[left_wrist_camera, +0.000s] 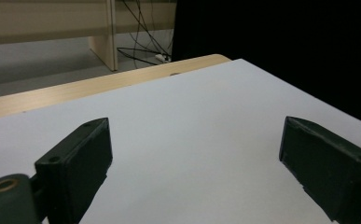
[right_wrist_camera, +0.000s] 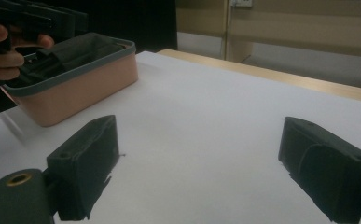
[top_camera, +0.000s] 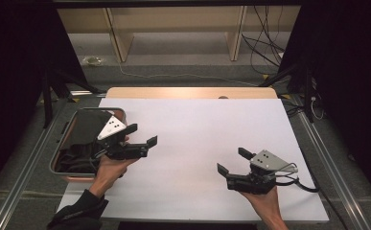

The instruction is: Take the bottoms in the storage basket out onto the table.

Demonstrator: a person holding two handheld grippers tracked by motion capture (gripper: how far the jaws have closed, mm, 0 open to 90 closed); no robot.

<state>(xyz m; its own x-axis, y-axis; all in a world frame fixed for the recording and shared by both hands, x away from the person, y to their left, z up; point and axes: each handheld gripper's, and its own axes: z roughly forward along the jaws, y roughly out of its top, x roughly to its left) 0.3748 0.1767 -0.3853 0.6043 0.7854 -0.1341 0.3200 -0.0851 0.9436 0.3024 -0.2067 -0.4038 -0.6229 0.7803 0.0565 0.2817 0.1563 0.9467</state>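
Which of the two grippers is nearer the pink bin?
The left gripper, held beside the pink bin at the table's left edge. The right gripper sits apart, over the white surface.

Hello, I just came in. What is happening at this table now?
A person holds a two-jaw gripper in each hand over a white table. The left gripper is open and empty, right beside a pink bin with a grey rim that holds dark fabric. The right gripper is also open and empty, over the bare surface on the right. Nothing is grasped yet.
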